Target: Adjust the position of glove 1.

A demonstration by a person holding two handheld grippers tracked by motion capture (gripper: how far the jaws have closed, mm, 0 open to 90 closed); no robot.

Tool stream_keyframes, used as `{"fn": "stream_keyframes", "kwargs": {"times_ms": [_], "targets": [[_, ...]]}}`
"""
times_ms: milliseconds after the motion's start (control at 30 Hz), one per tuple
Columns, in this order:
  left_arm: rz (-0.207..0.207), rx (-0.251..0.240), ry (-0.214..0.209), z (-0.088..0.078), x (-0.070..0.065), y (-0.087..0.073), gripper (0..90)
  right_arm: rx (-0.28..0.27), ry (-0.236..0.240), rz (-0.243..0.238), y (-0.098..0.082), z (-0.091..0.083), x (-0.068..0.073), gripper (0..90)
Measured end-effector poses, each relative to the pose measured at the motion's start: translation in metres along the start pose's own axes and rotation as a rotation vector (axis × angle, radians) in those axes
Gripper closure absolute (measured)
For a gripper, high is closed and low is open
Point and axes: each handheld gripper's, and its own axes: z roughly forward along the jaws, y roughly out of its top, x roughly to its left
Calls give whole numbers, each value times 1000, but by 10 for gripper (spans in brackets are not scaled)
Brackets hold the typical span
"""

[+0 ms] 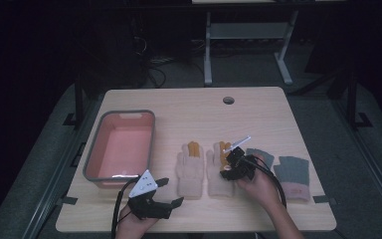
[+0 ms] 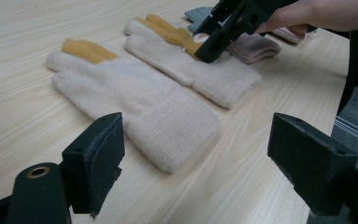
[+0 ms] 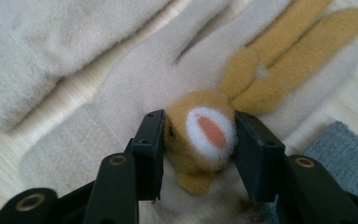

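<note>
On the wooden table [image 1: 258, 107], left of the cream gloves, stands a pink basin [image 1: 120, 145]. Near its front corner the left gripper [image 1: 171, 191] hovers with jaws wide apart, holding nothing. The left cream glove [image 1: 189, 169] lies just beside the right cream glove [image 1: 219, 172]. The right gripper [image 3: 199, 140] is clamped on that glove's brown animal face [image 3: 205, 133]. Right of them lie two grey gloves [image 1: 292, 175].
</note>
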Motion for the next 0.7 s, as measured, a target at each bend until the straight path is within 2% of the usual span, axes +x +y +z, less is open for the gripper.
{"fn": "stream_keyframes", "kwargs": {"times_ms": [100, 300, 533, 600, 700], "targets": [[4, -1, 2, 0, 0, 0, 187, -23, 1, 10, -3, 0, 0, 564], [6, -5, 7, -1, 1, 1, 188, -22, 7, 25, -3, -1, -1, 586], [3, -4, 10, -2, 2, 1, 188, 18, -7, 0, 5, -4, 2, 608], [-1, -8, 11, -3, 2, 1, 188, 19, 13, 12, 8, -8, 2, 615], [-4, -9, 10, -3, 3, 1, 188, 16, 16, 12, 12, -13, 2, 620]]}}
